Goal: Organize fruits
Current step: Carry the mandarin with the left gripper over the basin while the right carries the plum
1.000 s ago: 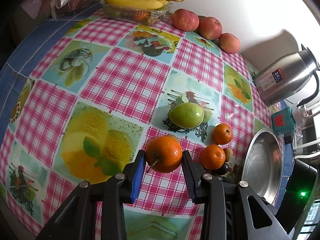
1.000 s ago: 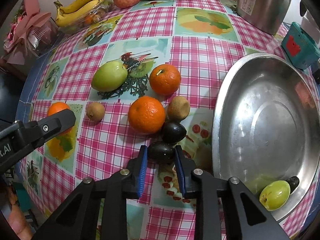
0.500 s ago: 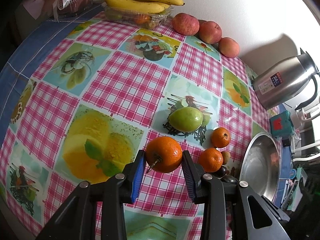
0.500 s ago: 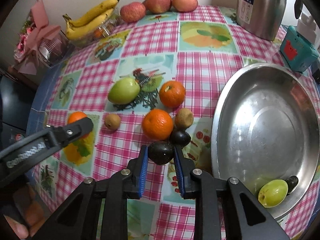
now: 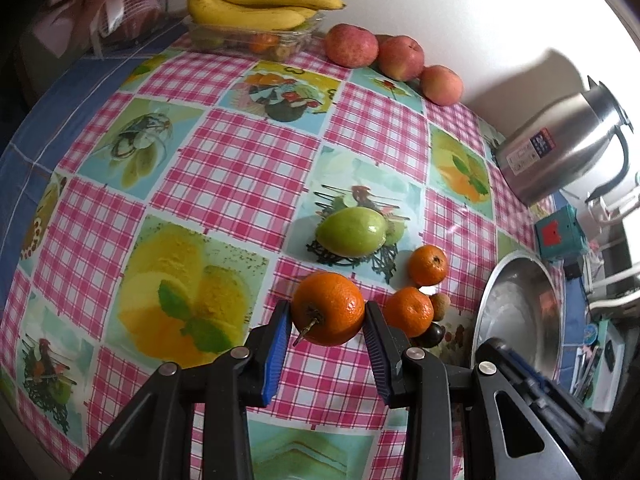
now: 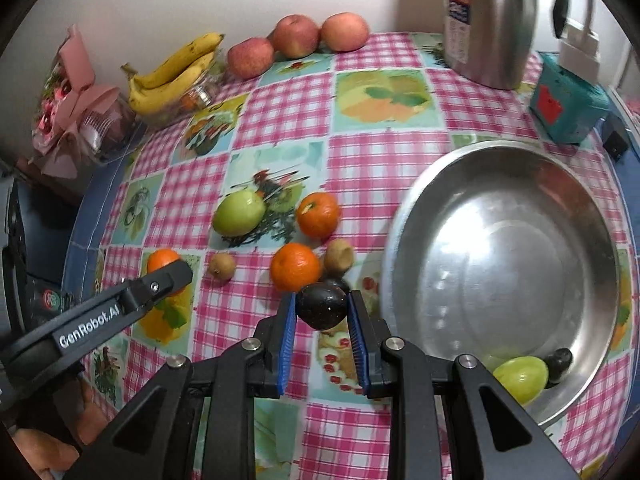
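My left gripper (image 5: 326, 318) is shut on an orange (image 5: 328, 309) and holds it above the checked tablecloth. My right gripper (image 6: 322, 310) is shut on a dark round fruit (image 6: 321, 305), lifted off the cloth just left of the steel bowl (image 6: 592, 216). The bowl holds a green fruit (image 6: 520, 374) and a small dark fruit (image 6: 559, 359). On the cloth lie a green mango (image 6: 239, 218), two oranges (image 6: 318, 215) (image 6: 295, 267), two brown kiwis (image 6: 338, 255) (image 6: 222, 266) and another dark fruit (image 6: 338, 282), mostly hidden behind the held one.
Bananas (image 5: 256, 4) on a clear box and three apples (image 5: 400, 58) line the back wall. A steel kettle (image 6: 490, 20) and a teal box (image 6: 568, 98) stand behind the bowl. A wrapped pink bouquet (image 6: 76, 108) sits at the far left table edge.
My right gripper has risen with the dark fruit, off the cloth and away from the other dark fruit. The left gripper keeps the orange in about the same place.
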The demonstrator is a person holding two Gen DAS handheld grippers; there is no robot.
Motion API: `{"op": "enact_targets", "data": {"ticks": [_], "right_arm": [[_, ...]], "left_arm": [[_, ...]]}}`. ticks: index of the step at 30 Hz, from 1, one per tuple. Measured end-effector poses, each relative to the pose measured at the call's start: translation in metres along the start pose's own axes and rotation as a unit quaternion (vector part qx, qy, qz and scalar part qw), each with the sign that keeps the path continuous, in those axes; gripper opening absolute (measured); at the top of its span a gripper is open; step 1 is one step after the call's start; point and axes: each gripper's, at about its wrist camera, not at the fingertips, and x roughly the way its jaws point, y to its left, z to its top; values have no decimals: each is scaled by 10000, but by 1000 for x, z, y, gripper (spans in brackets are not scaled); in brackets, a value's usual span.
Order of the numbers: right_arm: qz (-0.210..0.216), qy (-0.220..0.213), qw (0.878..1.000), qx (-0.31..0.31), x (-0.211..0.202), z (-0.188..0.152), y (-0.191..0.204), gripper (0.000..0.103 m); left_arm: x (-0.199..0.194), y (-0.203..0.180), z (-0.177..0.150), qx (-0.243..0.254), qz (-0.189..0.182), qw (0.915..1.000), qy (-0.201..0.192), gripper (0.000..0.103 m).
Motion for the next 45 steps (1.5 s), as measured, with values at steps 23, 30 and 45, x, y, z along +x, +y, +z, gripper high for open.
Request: {"op": "enact_targets", "data": {"ticks": [23,30,45], "right_arm": [[-768,-629,9841,1474,-49,-8,-112,27],[-806,-691,9804,1662,-56,-8,-129,27],[-995,-355,9780,1801,-31,-3,-145,27]], "left_arm": [[6,-123,-48,1802,-478,9824,123,39],[12,-152,-55,2088,-523,9765,96,39],[56,-183,-60,2554,-303,9661,197,39]]}}
